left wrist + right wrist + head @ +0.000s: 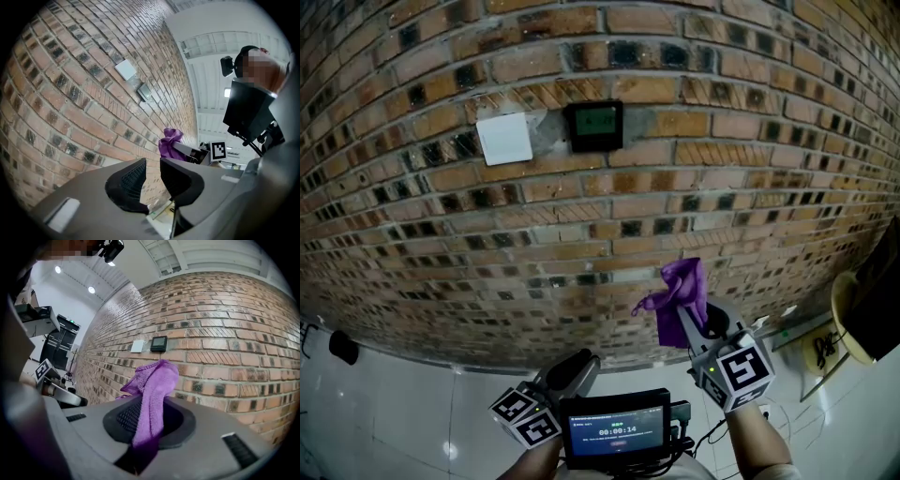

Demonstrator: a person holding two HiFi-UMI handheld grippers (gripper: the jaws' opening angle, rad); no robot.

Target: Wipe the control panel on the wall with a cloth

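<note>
The control panel (593, 126) is a small dark box with a greenish display, mounted on the brick wall (722, 178). It also shows in the right gripper view as the control panel (159, 342) and in the left gripper view as the control panel (144, 92). My right gripper (698, 328) is shut on a purple cloth (682, 295), held low and well below the panel. The cloth (157, 380) rises out of the right gripper (150, 420) and droops over. My left gripper (581, 364) is lower left, holding nothing. The left gripper (152, 161) shows only a narrow slit between its jaws.
A white blank plate (504, 138) sits on the wall just left of the panel. A small screen device (614, 429) hangs below, between the grippers. A pale round object (847, 319) and a dark shape (877, 295) stand at the right; a black object (342, 347) lies lower left on the glossy floor.
</note>
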